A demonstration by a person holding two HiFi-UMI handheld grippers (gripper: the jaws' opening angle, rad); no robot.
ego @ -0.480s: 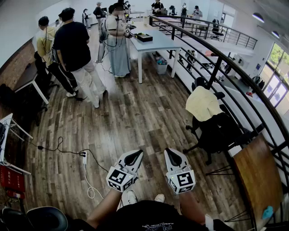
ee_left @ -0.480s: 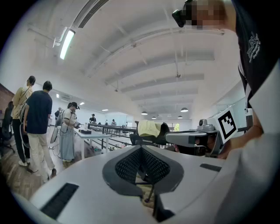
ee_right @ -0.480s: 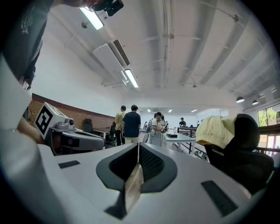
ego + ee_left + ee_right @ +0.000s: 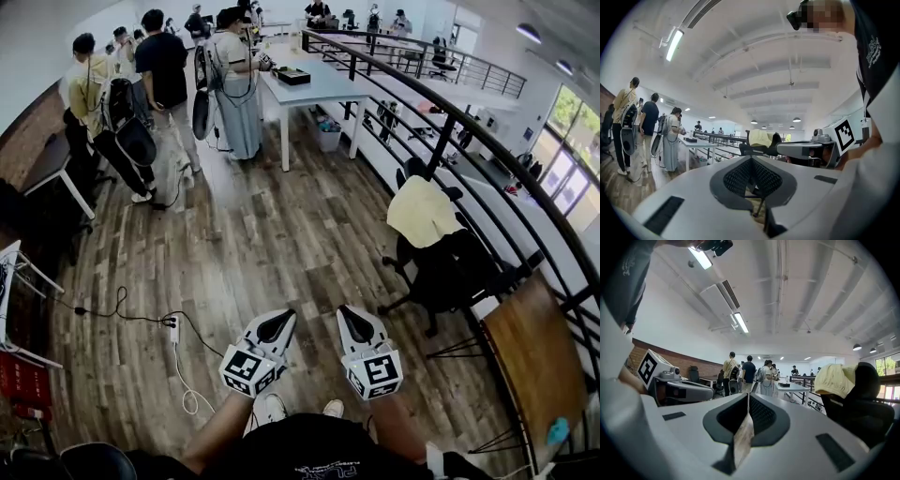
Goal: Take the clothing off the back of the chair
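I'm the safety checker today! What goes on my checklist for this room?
Surface: wooden plank floor.
Job's things: pale yellow clothing draped over the back of the black chair.
Clutter: black box on the far white table.
Grippers: left gripper and right gripper both shut, empty, away from the chair.
Cables: power strip and loose cables on the floor.
Surroundings: people standing by the table; black railing behind the chair.
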